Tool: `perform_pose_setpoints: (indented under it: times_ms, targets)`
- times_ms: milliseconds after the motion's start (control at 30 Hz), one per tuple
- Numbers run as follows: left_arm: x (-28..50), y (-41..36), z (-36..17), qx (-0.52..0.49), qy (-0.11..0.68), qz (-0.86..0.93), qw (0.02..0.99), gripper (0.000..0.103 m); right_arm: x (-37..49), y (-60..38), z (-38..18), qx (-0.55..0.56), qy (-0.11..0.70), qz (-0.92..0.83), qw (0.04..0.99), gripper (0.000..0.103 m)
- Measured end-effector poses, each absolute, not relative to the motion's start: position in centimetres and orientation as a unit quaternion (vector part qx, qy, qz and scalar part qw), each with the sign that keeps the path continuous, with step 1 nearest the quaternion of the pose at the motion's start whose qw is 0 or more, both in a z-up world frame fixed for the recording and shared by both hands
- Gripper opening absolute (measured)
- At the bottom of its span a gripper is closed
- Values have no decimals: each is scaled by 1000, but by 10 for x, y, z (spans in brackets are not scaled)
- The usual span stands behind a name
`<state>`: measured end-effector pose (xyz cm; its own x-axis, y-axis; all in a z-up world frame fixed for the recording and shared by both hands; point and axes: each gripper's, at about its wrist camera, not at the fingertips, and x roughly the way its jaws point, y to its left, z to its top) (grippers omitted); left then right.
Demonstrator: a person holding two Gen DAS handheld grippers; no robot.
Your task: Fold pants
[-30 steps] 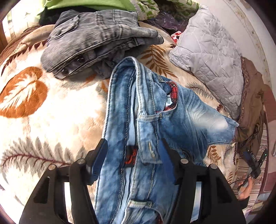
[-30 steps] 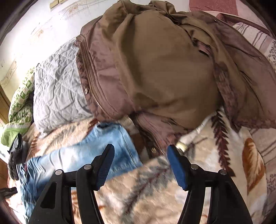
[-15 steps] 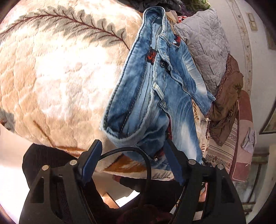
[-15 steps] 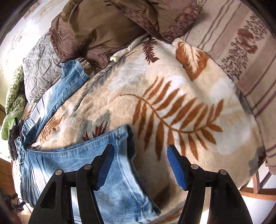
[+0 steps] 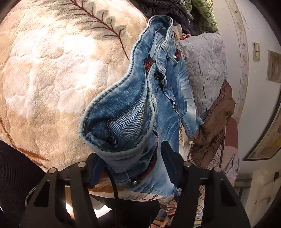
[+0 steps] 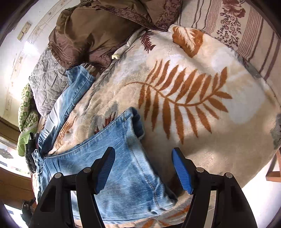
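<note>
Light blue jeans [image 5: 123,114] lie stretched across a leaf-patterned blanket [image 5: 52,70]. In the left wrist view their bunched waistband bulges at the bed's near edge. My left gripper [image 5: 130,152] has that waistband between its jaws, which are closing. Denim covers the left pad, and a thin dark gap shows beside the right pad. In the right wrist view my right gripper [image 6: 143,150] stands open over a leg end of the jeans [image 6: 123,166]. Its left finger is over denim and its right finger over blanket [image 6: 175,79]. The other leg [image 6: 70,98] runs away to the upper left.
A grey quilted pillow [image 5: 205,70] and a crumpled brown jacket [image 6: 91,31] lie at the far side by the wall. Dark clothes [image 5: 166,5] are piled beyond the waistband. A striped sheet [image 6: 245,35] borders the blanket. A person's dark garment [image 5: 14,166] is at the bed edge.
Both grippers swung down to the bed's near edge: the left from mid-jeans to the waistband, the right from the brown jacket to the leg end. The left jaws narrowed around the denim.
</note>
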<state>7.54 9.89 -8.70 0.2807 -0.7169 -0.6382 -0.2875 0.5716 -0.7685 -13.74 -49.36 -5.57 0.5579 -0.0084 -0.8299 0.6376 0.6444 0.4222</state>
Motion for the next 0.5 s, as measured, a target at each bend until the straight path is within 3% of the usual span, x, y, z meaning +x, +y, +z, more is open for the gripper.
perform_pose_setpoints:
  times_ms: [67,100,133,333,500]
  targets:
    - [76,99,-89,-430,584,-155,671,25,-130,-486,-57,339,441,-208,805,67]
    - [74,99,-88,-426,585,-152,673,24,-126,-480,-54,312,447,-212,811,60]
    - [72,99,-82,-418,584,-146,681,21,-122,-474,-51,290,451,-209,818,17]
    - [50,116,-54,-374,559,-124,730,17,-117,-448,-4,268,407,-152,860,13]
    - [51,120,-88,-371,604,-96,699,17,-110,-471,-43,262,473,-215,813,16]
